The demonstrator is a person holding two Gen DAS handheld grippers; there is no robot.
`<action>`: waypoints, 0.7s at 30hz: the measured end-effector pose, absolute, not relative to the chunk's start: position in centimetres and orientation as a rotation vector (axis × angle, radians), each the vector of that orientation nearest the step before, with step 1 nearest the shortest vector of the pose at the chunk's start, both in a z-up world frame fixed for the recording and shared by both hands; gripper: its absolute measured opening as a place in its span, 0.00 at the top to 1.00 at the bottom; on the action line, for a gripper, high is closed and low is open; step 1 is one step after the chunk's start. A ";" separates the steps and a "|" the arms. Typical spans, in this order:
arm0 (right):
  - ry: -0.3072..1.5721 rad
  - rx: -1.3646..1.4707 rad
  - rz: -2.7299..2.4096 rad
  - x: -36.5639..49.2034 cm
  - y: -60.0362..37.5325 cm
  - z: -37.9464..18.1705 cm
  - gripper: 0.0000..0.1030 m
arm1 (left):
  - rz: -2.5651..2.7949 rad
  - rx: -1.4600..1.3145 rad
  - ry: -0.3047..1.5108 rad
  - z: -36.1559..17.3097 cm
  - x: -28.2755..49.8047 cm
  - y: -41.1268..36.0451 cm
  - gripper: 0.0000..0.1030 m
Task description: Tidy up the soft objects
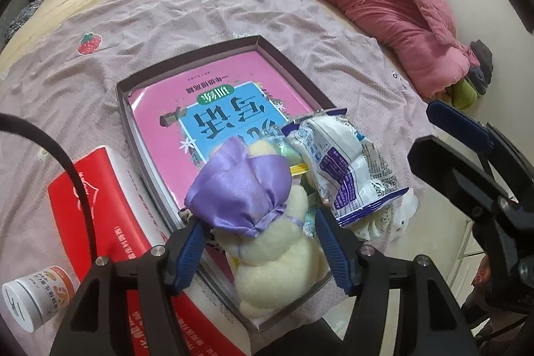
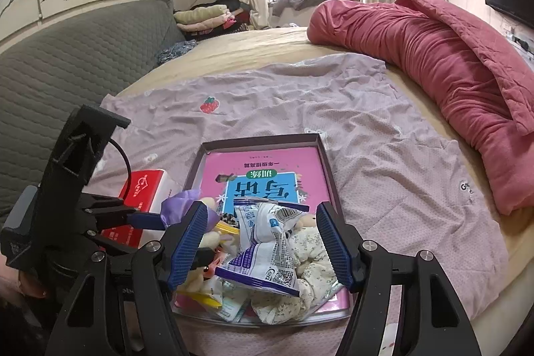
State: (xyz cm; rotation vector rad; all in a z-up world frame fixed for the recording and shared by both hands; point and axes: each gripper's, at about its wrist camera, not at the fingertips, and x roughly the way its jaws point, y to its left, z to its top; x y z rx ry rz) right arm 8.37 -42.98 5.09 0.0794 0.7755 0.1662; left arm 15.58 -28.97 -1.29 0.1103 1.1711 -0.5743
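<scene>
A shallow grey box (image 1: 187,55) lies on the bed with a pink book (image 1: 233,79) in it. At its near end rests a cream plush toy (image 1: 277,256) in a purple satin cloth (image 1: 240,186). My left gripper (image 1: 258,219) straddles the toy, open, with its blue pads beside it and not squeezing. A white-and-blue snack packet (image 1: 340,162) lies next to it, over a doll in a floral dress (image 2: 310,249). My right gripper (image 2: 261,206) hovers open above the packet (image 2: 263,242), holding nothing. More small packets lie half hidden under the pile.
A red tissue box (image 1: 100,206) sits against the grey box's left side, and a white bottle (image 1: 33,299) lies near it. A rolled pink quilt (image 2: 434,55) runs along the bed's right side. A grey padded headboard (image 2: 66,55) stands at left. The lilac sheet (image 2: 383,172) is wrinkled.
</scene>
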 end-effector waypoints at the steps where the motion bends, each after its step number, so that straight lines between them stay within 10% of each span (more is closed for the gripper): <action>1: 0.773 0.080 0.166 8.3 -43.0 5.2 0.33 | -0.577 0.107 1.166 -1.1 15.6 -28.9 0.34; 21: 0.666 0.015 0.085 4.5 -40.1 9.8 0.28 | -0.540 0.066 1.037 4.9 13.7 -25.1 0.23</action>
